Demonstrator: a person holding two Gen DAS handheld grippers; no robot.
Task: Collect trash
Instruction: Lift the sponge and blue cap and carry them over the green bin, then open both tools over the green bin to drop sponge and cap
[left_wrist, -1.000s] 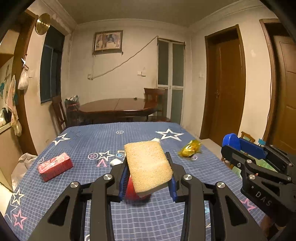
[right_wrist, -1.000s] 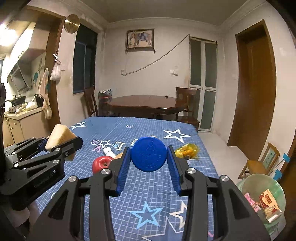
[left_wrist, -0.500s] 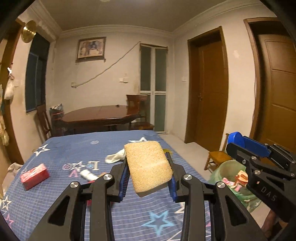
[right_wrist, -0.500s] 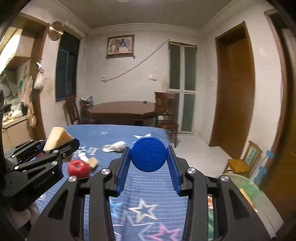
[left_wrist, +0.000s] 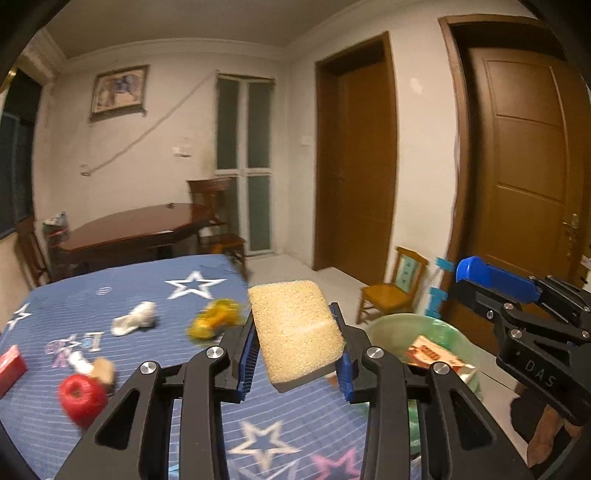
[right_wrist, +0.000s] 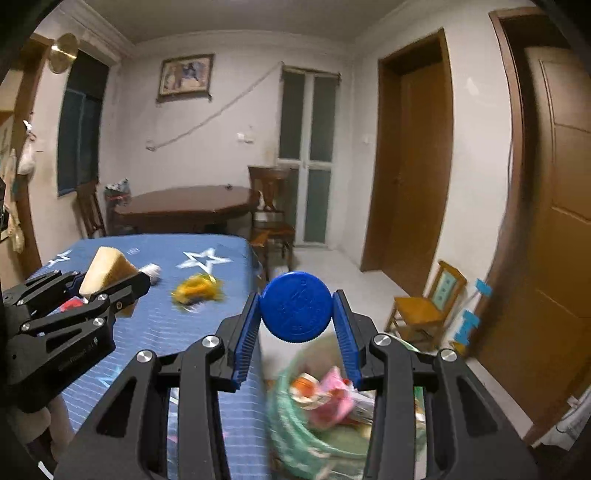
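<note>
Jaws of the left gripper (left_wrist: 295, 354) are clamped on a yellow sponge (left_wrist: 295, 328), pads pressing both long sides; it sits tilted, its dark underside showing at the near edge. Jaws of the right gripper (right_wrist: 295, 328) are closed on a round blue cap (right_wrist: 295, 306), held face-on to the camera by its rim.

Progress, judged from the frames: partway through.
- Done: a green basin (left_wrist: 380, 328) on the floor beside the surface (left_wrist: 184, 369) already holds several wrappers, pink and orange among them, blurred in the right wrist view.
- In hand: sponge and cap, both lifted clear of the surface. The cap hangs above the basin's near rim; the sponge is over the surface's edge, with the basin just beyond it to the right.
- Left: on the blue star-patterned cloth lie a yellow crumpled wrapper (left_wrist: 214, 323), a white crumpled tissue (left_wrist: 135, 321), a red apple (left_wrist: 83, 398) touching a small tan piece (left_wrist: 103, 371), and a red box (left_wrist: 11, 369) at the left edge. Whether all of these count as trash I cannot tell.

Item notes: sponge is coarse-pored, pale yellow, rounded corners, not visibly squashed by the grip. Cap is rigid plastic with embossed marks on its face, too blurred to read. Both views carry motion blur.

Next, as a judgement: both loads need release over the basin.
</note>
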